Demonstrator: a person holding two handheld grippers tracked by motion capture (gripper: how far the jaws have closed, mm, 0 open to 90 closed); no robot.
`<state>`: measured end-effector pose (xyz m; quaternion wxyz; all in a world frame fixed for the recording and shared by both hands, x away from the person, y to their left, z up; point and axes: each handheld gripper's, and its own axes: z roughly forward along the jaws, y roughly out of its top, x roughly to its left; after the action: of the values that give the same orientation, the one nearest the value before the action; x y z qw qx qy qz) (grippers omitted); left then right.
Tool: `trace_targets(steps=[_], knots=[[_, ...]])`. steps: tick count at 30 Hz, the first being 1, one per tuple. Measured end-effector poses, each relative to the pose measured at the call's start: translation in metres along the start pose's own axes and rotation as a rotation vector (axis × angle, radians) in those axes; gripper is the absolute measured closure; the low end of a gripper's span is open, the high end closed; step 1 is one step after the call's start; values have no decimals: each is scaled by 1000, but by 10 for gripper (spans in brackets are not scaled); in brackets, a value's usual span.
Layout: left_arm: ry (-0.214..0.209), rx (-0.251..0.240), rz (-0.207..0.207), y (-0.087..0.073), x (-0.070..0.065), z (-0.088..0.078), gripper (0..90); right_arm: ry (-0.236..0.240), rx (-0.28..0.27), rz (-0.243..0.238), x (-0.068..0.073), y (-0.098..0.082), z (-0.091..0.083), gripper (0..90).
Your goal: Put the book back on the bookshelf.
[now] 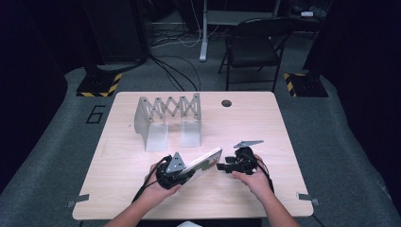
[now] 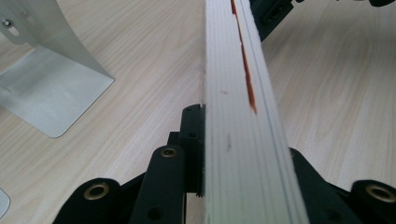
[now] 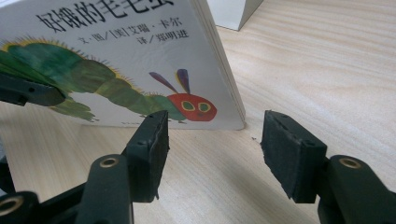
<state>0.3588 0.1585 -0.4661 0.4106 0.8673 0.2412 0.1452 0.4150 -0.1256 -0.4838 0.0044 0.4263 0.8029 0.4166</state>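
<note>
On the counter: 4 things of 3 kinds

1 picture book (image 1: 204,162), 1 folding metal rack (image 1: 168,119), 2 hand-held grippers, left (image 1: 189,172) and right (image 1: 220,166).

Item: thick white board picture book (image 1: 204,162) with a green caterpillar, red head and black Chinese title on its cover (image 3: 116,70). I see it closed, tilted up on one edge, near the table's front edge at about 6 o'clock. Its far end points toward 2 o'clock. Pale layered page edge, orange streak (image 2: 247,88).
</note>
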Motion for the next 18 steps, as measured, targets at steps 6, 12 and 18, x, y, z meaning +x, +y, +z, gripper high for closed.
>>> trace_targets(steps=[6,12,18], knots=[[1,-4,-4,-1,-1,0,756,-1,2,-2,0,0,1,414],[3,-8,-11,-1,-1,0,757,-4,3,12,-3,-2,0,414],[3,-19,-37,0,-1,-3,757,-5,0,19,-5,-2,-1,414]])
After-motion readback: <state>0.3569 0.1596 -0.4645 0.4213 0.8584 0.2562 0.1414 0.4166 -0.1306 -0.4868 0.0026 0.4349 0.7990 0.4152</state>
